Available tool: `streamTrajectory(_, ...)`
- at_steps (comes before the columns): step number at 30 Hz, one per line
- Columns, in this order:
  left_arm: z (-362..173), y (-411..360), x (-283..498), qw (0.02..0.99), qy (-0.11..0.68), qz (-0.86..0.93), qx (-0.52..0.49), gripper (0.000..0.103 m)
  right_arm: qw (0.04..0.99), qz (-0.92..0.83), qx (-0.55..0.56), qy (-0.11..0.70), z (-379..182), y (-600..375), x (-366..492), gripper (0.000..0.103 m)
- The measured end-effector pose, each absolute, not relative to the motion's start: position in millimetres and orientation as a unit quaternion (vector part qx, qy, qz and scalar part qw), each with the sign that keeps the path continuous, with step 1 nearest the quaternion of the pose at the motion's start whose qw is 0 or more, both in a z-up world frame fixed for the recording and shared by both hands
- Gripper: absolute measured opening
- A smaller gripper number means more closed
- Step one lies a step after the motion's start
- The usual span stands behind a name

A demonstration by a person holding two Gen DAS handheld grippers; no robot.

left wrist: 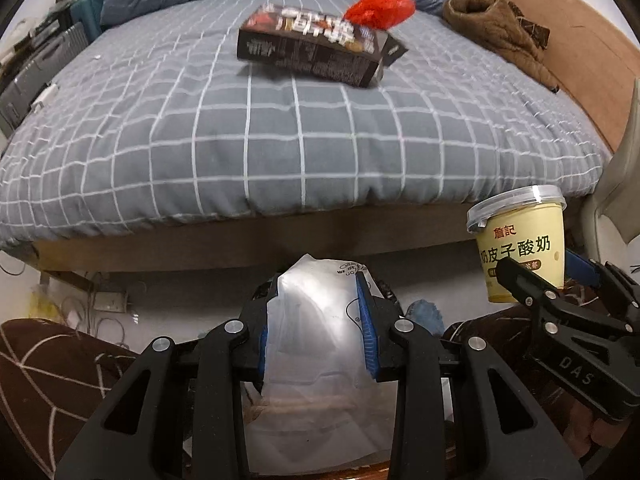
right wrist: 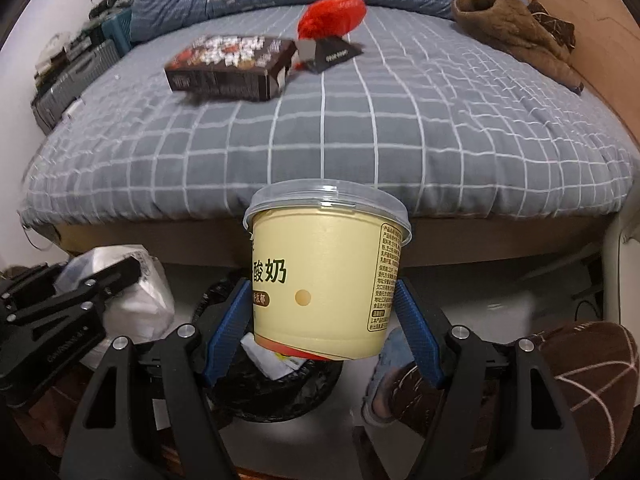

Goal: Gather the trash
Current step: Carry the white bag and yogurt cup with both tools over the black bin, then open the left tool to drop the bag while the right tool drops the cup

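In the left wrist view, the left gripper (left wrist: 320, 320) is clamped on a crumpled white plastic bag (left wrist: 316, 344), its blue pads pressing the bag from both sides. Beyond it lies the bed (left wrist: 200, 160) with a grey checked sheet. On the bed rests a dark snack box (left wrist: 312, 50) with one end flap open, and a red plastic bag (left wrist: 380, 10) sits just behind it, touching its far edge. A brown fleece garment (left wrist: 496, 28) lies near the bed's right edge. At the right of this view, the right gripper (left wrist: 560, 280) holds a pale yellow yogurt cup (left wrist: 520, 244) upright in the air, below the level of the mattress.

In the right wrist view, the right gripper (right wrist: 324, 312) grips the yogurt cup (right wrist: 324, 280) by its lower walls; the cup has a clear lid and tilts slightly. Directly under the cup stands a black-lined trash bin (right wrist: 280, 392) with paper scraps inside. The left gripper (right wrist: 80, 292) appears at the left with the white plastic bag (right wrist: 136, 292). The snack box (right wrist: 228, 68) and red plastic bag (right wrist: 332, 16) lie on the bed (right wrist: 440, 140), the garment (right wrist: 512, 28) toward its right. A blue slipper (right wrist: 384, 376) is on the floor beside the bin.
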State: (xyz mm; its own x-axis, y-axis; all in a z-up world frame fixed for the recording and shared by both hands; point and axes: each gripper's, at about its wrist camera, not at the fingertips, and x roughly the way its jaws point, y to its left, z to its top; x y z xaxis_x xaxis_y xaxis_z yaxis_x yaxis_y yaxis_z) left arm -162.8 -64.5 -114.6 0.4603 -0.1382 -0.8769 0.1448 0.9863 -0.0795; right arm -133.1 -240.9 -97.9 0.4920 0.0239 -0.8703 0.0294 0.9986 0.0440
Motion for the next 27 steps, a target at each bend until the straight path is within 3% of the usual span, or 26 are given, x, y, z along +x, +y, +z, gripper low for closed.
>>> streamTrajectory(9, -169, -60, -136, 0.828, 0.555, -0.079, 0.003, 0.033, 0.833, 0.003, 0.014, 0.553, -153, -237, -108, 0.069)
streamTrajectory(22, -219, -69, -100, 0.800, 0.594, -0.081, -0.003, 0.033, 0.804, 0.007, 0.037, 0.593, -189, -245, -91, 0.069)
streamTrajectory(27, -228, -70, -100, 0.794, 0.602, -0.087, 0.000, 0.041, 0.802, 0.009, 0.034, 0.596, -195, -246, -93, 0.069)
